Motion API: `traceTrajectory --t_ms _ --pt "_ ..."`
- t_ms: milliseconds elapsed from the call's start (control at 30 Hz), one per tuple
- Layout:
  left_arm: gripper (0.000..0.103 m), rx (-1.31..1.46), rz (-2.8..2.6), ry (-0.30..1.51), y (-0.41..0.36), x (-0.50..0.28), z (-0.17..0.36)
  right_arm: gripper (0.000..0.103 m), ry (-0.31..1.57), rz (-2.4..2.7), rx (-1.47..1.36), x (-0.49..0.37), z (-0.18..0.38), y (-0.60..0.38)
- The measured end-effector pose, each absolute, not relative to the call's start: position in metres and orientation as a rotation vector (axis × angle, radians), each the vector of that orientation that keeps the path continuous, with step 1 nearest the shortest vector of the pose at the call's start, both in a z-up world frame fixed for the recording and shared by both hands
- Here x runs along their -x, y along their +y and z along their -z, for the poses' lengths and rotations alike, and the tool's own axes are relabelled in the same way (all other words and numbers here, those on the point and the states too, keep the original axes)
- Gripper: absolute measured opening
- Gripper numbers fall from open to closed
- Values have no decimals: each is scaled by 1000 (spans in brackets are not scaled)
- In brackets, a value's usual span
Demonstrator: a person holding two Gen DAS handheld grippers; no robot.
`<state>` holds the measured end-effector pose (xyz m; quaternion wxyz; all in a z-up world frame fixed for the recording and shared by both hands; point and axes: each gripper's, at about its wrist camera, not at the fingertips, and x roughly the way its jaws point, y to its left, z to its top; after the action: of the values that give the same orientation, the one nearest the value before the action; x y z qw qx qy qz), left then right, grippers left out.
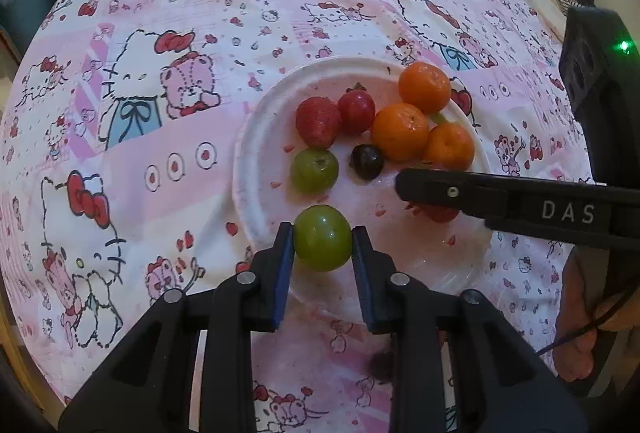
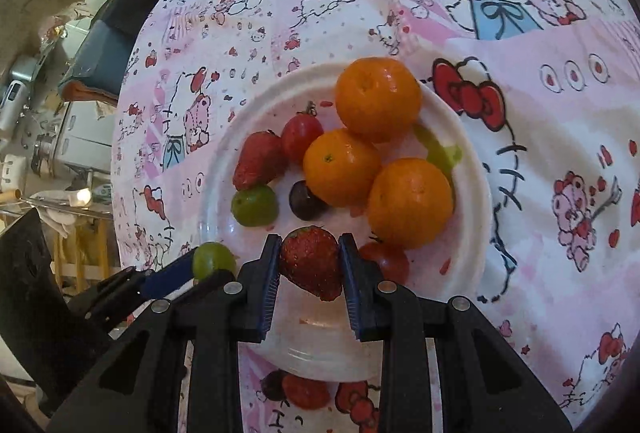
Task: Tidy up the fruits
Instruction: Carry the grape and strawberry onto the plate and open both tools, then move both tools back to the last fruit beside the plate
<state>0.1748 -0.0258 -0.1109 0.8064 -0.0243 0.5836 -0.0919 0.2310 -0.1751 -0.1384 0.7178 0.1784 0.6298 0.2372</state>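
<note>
A white plate (image 1: 256, 157) holds three oranges (image 1: 401, 132), a strawberry (image 1: 318, 121), a cherry tomato (image 1: 356, 111), a green grape (image 1: 314, 171) and a dark grape (image 1: 367, 161). My left gripper (image 1: 323, 233) is shut on another green grape (image 1: 322, 237) just above the plate's near edge. In the right wrist view my right gripper (image 2: 309, 241) is shut on a strawberry (image 2: 310, 263) over the plate (image 2: 478, 193). A second cherry tomato (image 2: 386, 261) lies behind its right finger. The left-hand green grape (image 2: 214, 260) shows at lower left.
The table wears a pink cartoon-cat cloth (image 1: 160, 93). A strawberry (image 2: 306, 391) and a dark grape (image 2: 274, 385) lie on the cloth below the plate. A green scrap (image 2: 440, 153) sits by the oranges. Household clutter (image 2: 60, 137) stands beyond the table's left edge.
</note>
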Motion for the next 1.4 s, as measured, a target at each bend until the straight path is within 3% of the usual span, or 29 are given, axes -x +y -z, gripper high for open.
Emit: traceTrajectory --t_ms 433,500,567,600,633,700,1400 --pt "27 25 227 1270 -40 -176 119 34 1389 -540 -395 -234 142 -174" --pt "27 19 224 1276 -40 -176 120 38 1390 -534 -400 -235 141 -176" --pt "33 19 224 1285 -40 -177 120 52 1377 -546 -419 -235 138 -177" --pt "48 29 230 1289 -39 -177 120 60 1370 -549 -424 -235 136 -178" --pt "61 36 232 1282 -39 -177 118 63 1362 -549 -427 -235 133 -178" --pt "67 28 225 1257 -40 -175 112 64 1349 -550 -419 -235 129 -177" --pt "67 69 136 1210 -15 -143 74 67 1270 -490 -435 -207 79 -220"
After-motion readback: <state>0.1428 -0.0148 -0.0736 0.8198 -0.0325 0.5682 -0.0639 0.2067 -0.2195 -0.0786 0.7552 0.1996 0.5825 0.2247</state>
